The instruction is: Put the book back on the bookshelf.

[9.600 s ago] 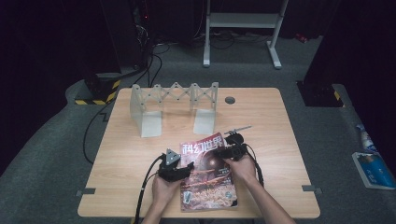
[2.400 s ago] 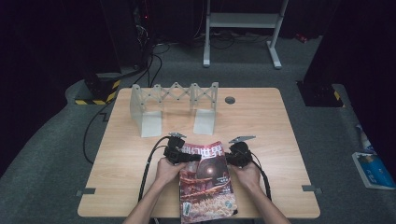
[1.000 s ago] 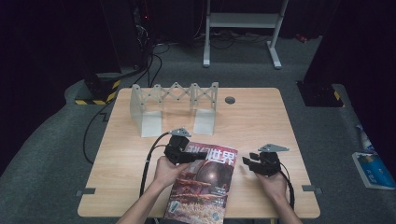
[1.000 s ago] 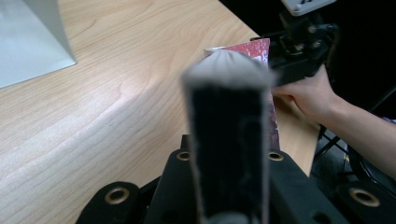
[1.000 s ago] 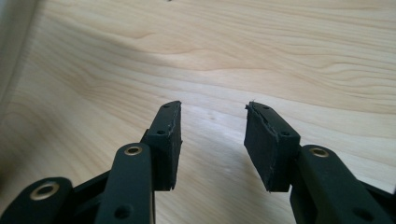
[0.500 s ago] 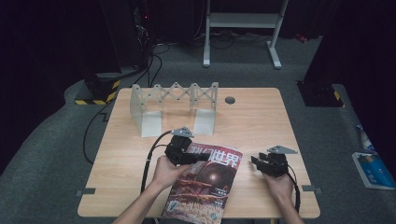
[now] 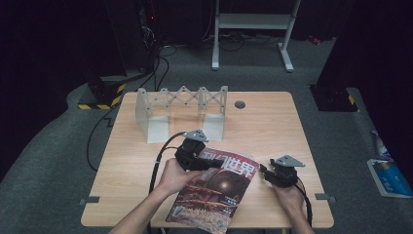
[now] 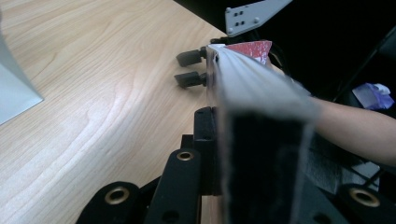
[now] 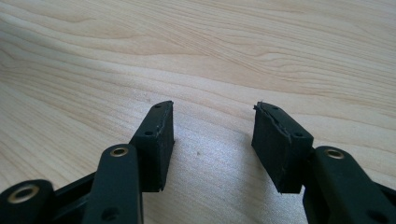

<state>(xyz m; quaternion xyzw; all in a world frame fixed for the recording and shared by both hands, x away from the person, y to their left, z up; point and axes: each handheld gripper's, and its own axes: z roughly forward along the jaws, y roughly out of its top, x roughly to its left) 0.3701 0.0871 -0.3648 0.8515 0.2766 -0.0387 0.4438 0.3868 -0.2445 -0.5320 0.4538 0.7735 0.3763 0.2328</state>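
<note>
A magazine [image 7: 214,195] with a red-brown cover lies tilted on the table's front middle, its lower end over the front edge. My left gripper [image 7: 213,163] is shut on the top edge of the magazine [image 8: 247,79], which runs away from the camera between the jaws. My right gripper [image 7: 263,171] rests on the table just right of the magazine, apart from it. In the right gripper view, my right gripper [image 9: 212,140] is open over bare wood. The right gripper [image 8: 189,68] also appears far off in the left gripper view.
A white accordion rack [image 7: 180,109] stands on the wooden table [image 7: 272,126] behind the magazine, and one of its panels [image 8: 14,88] shows at left. A small grey grommet [image 7: 239,104] sits at the back. The floor at right holds a blue-and-white packet [image 7: 389,175].
My right gripper let go of the magazine and moved right, then settled on the table. The left gripper kept its hold, and the magazine swung to a tilt.
</note>
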